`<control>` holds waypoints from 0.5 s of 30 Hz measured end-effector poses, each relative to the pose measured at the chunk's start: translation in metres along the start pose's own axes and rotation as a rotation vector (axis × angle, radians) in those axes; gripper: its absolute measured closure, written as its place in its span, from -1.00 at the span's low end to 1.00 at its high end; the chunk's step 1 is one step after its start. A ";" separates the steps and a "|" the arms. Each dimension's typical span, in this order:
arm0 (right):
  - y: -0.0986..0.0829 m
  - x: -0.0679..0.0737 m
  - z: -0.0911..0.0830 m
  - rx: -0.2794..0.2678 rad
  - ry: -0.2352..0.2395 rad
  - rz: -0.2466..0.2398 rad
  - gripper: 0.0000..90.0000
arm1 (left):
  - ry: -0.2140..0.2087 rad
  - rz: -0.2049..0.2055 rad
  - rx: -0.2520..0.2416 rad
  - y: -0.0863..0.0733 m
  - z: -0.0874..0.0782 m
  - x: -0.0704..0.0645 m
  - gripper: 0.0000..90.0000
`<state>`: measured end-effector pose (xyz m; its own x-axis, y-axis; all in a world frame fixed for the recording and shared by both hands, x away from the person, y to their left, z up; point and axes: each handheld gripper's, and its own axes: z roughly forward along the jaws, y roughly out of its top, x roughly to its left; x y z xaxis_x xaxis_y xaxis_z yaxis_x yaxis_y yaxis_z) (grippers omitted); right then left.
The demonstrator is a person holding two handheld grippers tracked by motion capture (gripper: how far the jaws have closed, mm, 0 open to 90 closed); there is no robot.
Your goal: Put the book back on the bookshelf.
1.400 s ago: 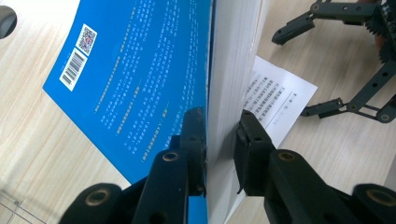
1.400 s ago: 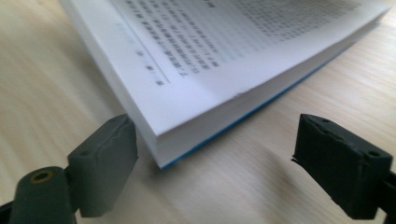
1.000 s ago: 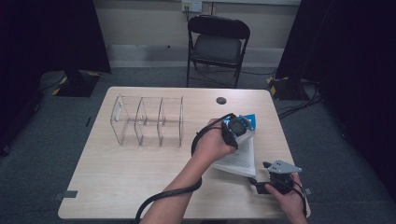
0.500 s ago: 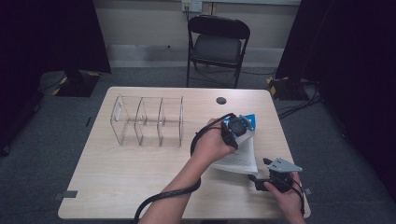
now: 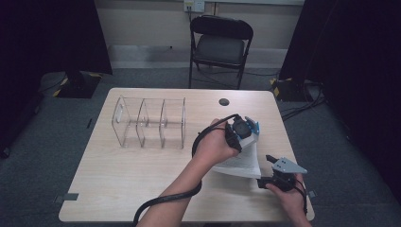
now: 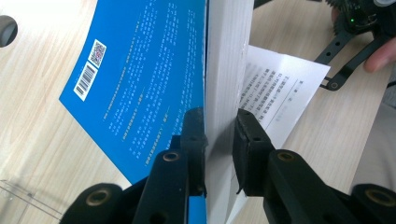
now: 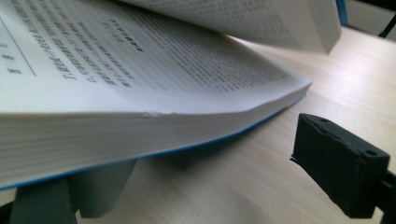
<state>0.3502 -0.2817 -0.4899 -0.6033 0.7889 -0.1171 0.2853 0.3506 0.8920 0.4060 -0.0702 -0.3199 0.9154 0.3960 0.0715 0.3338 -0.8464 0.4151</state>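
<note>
The bench (image 5: pixel 142 175) is seen from above, pale wood, with a folding chair (image 5: pixel 220 45) behind it on the floor. A clear plastic organiser (image 5: pixel 149 123) with three compartments is stood on the bench's left half, well apart from the work. A small dark round disc (image 5: pixel 224 101) is noted near the far edge.

The book (image 5: pixel 241 158), blue-covered and open, is placed on the right half of the bench, between the two hands. A thick block of pages with the back cover is lifted upright; the rest of the pages lie flat below.

Left tongs (image 6: pixel 219 140) are clamped on the raised block of the book (image 6: pixel 140 79), one jaw on the blue cover, the other on the printed side. Right tongs (image 7: pixel 205 186) are spread apart at the book's near corner: one jaw is slid under the flat pages (image 7: pixel 140 116), the other is held clear beside them, nothing gripped. They are also seen in the high view (image 5: pixel 267 177).

Risks, as judged: the raised block is held only near its edge, so pages could be slipped or fanned out if the grip is eased. If the right tongs are closed too shallow, a few sheets may be creased or torn. The book could be dragged across the bench if both hands pull unevenly.
</note>
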 end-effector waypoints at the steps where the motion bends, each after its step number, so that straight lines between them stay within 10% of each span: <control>1: 0.002 0.001 0.001 0.002 -0.003 -0.014 -0.71 | 0.000 -0.010 -0.004 -0.001 0.001 -0.002 0.69; 15: 0.014 -0.002 0.008 -0.033 0.053 -0.021 -0.72 | -0.016 0.010 -0.023 -0.007 -0.003 -0.004 0.69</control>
<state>0.3609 -0.2741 -0.4802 -0.6479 0.7532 -0.1138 0.2477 0.3496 0.9035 0.3991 -0.0648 -0.3207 0.9221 0.3821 0.0614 0.3198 -0.8417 0.4351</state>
